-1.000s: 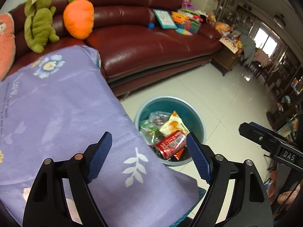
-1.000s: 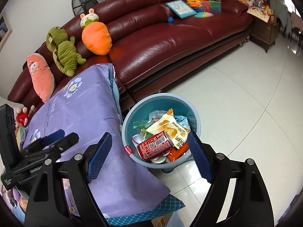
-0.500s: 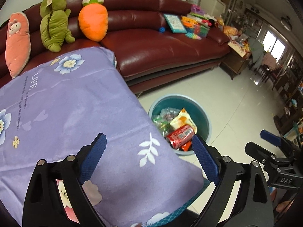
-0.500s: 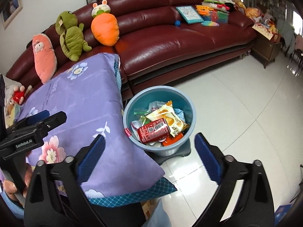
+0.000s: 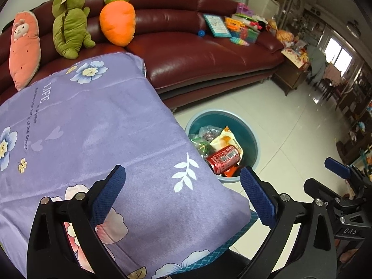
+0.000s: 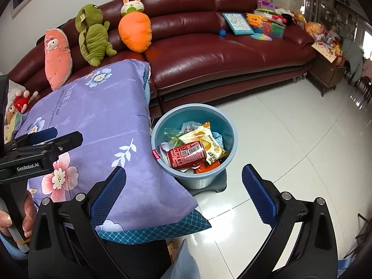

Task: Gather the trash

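A blue round bin (image 6: 230, 137) stands on the floor beside the purple-covered table (image 6: 97, 116). It holds a red can (image 6: 187, 157), a yellow snack bag (image 6: 204, 139) and other wrappers. The bin (image 5: 252, 139) and red can (image 5: 223, 159) also show in the left wrist view. My left gripper (image 5: 183, 195) is open and empty above the table's near corner. My right gripper (image 6: 183, 191) is open and empty, above and in front of the bin. The left gripper shows at the left of the right wrist view (image 6: 44, 141).
A dark red sofa (image 6: 209, 55) runs behind the bin, with plush toys (image 6: 134, 30) and a pile of toys and a book (image 6: 239, 24). The floor (image 6: 290, 127) is white tile. A wooden side table (image 6: 327, 74) stands at the right.
Both grippers have pulled back and up from the bin, which now looks smaller and farther. More of the purple tablecloth and sofa is in view. Both stay open and empty.
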Available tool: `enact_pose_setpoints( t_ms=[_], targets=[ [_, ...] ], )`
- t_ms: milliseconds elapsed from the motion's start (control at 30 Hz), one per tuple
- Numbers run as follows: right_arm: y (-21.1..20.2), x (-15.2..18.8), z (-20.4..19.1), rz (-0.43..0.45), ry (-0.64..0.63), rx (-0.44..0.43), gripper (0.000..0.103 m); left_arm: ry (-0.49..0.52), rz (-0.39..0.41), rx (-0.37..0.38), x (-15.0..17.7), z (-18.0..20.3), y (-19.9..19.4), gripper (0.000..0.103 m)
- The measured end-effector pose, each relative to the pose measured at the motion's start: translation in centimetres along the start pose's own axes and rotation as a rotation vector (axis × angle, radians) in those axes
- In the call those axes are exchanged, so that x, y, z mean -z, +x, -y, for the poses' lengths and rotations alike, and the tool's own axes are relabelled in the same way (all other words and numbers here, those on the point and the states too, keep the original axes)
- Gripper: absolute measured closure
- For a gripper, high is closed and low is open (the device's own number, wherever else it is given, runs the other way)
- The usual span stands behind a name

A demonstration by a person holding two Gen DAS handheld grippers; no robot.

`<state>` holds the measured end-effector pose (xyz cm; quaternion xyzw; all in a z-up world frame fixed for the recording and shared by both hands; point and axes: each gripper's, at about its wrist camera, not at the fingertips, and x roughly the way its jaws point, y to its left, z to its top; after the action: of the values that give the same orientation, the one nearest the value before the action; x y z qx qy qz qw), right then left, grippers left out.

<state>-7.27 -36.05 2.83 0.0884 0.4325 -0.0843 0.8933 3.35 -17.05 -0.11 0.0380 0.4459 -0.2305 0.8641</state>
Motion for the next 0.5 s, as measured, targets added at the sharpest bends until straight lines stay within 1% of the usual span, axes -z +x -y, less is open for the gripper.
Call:
enact_pose_setpoints(
  t_ms=[167,500],
  targets=[
    [0.5,0.0,0.2,-0.011,0.004,0.016,0.007,-0.002,-0.013,-0.004,0.1,0.1,0.6,0.004],
    [2.0,0.2,1.0,-0.038,0.044,0.021,0.007,-0.005,-0.032,-0.005,0.4,0.1,2.0,0.004]
  ],
)
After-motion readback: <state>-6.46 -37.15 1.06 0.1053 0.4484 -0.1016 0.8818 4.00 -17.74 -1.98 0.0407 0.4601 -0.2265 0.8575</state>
